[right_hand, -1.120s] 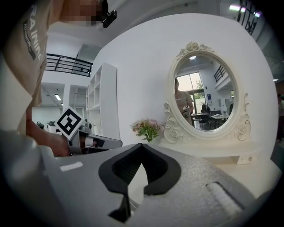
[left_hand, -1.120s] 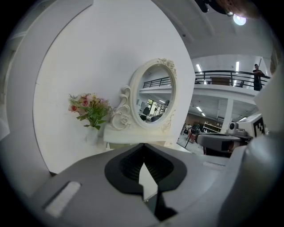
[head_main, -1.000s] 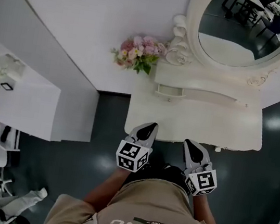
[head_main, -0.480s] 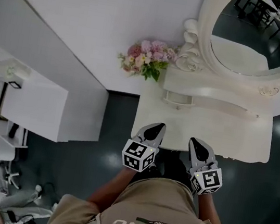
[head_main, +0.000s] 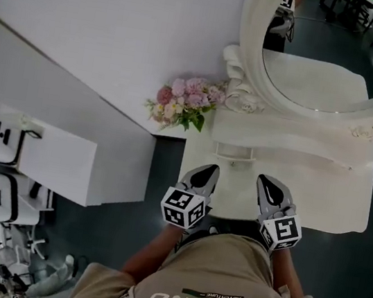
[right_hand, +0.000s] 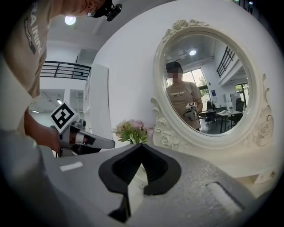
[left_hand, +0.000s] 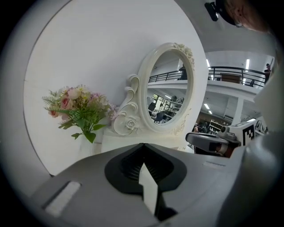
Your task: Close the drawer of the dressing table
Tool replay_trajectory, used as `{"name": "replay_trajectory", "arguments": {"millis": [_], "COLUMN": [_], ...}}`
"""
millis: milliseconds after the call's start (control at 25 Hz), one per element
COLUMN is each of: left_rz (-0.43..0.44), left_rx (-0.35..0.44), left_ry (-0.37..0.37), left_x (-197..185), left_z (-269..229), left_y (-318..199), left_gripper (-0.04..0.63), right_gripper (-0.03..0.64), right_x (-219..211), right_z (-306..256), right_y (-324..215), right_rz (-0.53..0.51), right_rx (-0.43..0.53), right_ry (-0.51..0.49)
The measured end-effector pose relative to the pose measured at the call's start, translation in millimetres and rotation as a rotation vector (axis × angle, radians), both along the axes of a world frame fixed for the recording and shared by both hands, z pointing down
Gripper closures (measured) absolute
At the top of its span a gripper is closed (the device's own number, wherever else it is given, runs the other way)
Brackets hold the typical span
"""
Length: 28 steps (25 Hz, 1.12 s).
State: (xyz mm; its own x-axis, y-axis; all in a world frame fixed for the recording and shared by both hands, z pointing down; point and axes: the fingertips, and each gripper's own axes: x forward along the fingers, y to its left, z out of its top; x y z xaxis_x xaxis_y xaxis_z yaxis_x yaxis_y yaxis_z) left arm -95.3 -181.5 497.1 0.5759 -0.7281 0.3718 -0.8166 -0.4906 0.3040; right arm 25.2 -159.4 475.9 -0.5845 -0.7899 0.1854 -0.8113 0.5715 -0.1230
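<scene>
Both grippers have moved forward over the cream-white dressing table [head_main: 346, 205] in the last second. The left gripper [head_main: 206, 172] and right gripper [head_main: 268, 184] each have their jaws pressed together on nothing. The small cream drawer [head_main: 234, 150], just above frame centre under the oval mirror [head_main: 328, 55], juts out slightly and is untouched, so a push looks near.

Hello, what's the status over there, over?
Left claw, right claw shut, empty, over table front edge. Small drawer under mirror untouched. Nothing in the way.

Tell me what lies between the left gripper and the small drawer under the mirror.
Nothing. In the head view, only bare tabletop separates the left gripper from the drawer.
</scene>
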Motion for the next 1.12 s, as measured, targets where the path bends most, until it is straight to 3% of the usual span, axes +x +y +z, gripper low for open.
{"name": "replay_trajectory", "arguments": {"millis": [360, 760, 1000, 1120], "left_rz": [-0.019, -0.026, 0.036, 0.042], "left_rx": [-0.054, -0.133, -0.161, -0.218], "left_ry": [-0.057, -0.107, -0.226, -0.238], "left_x": [32.0, 42.6, 45.6, 45.4], "left_z": [23.5, 67.0, 99.2, 118.9], "left_y": [-39.5, -46.4, -36.5, -28.7], "left_gripper": [0.580, 0.580, 0.578, 0.580], "right_gripper": [0.615, 0.614, 0.615, 0.615], "right_x": [31.5, 43.5, 40.8, 39.6], "right_z": [4.8, 27.4, 22.8, 23.7], "right_y": [-49.6, -50.7, -48.0, -40.9], "right_rz": [-0.045, -0.062, -0.041, -0.039], "right_rx": [0.000, -0.054, -0.055, -0.065], "right_ry": [-0.004, 0.014, 0.018, 0.023]}}
